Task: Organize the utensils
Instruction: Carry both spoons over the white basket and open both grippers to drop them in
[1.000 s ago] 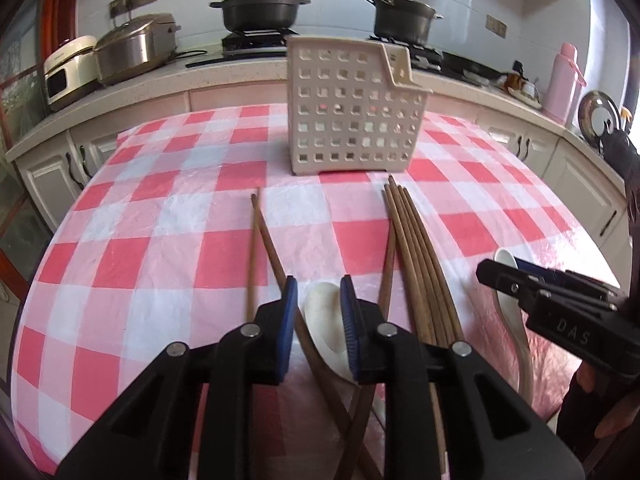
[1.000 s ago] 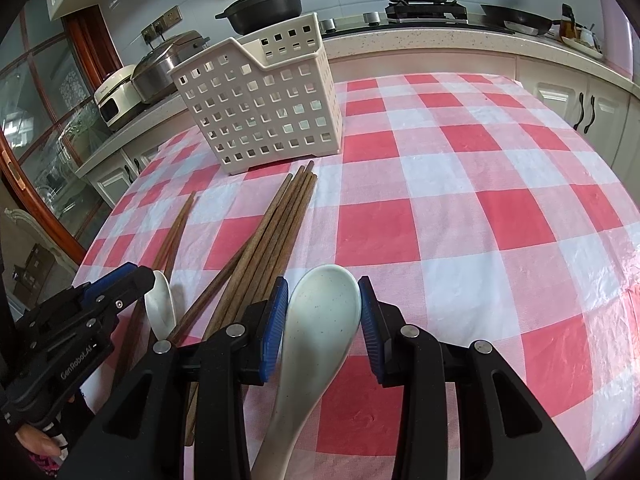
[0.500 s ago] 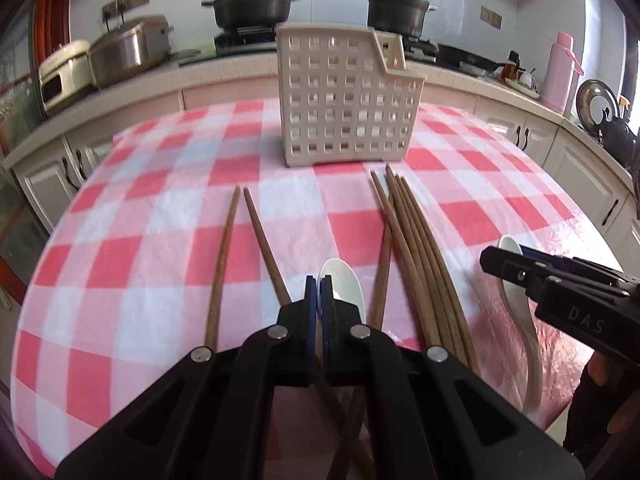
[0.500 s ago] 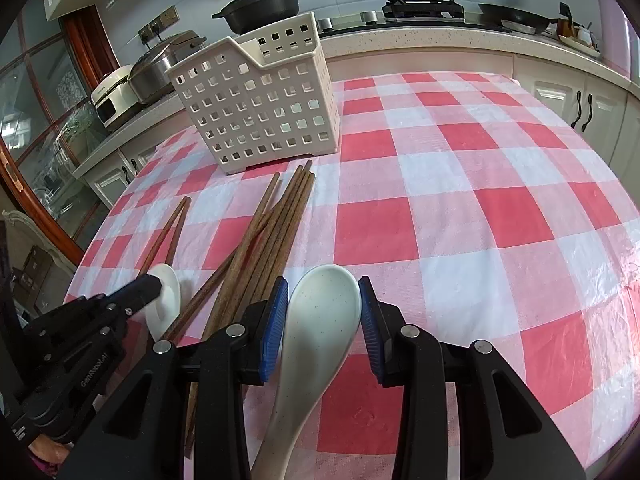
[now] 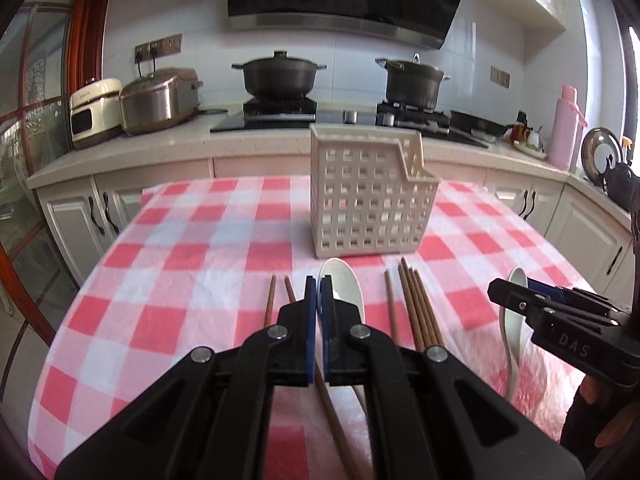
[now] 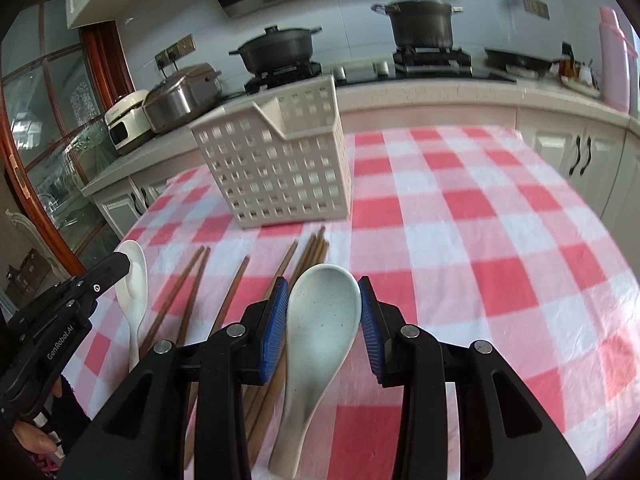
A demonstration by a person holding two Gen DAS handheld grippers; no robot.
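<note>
I have a white ceramic spoon [image 6: 320, 320] pinched in my right gripper [image 6: 324, 312] and another [image 5: 344, 292] edge-on in my tightly closed left gripper [image 5: 318, 300]; next, carry both ahead to the perforated basket [image 5: 368, 192] beyond my fingertips.

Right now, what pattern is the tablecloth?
Red, pink and white checks on the tablecloth; clearest in the right wrist view.

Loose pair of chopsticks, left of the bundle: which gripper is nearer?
Left. The left gripper is right beside the pair; the right gripper sits beyond the bundle of chopsticks.
</note>
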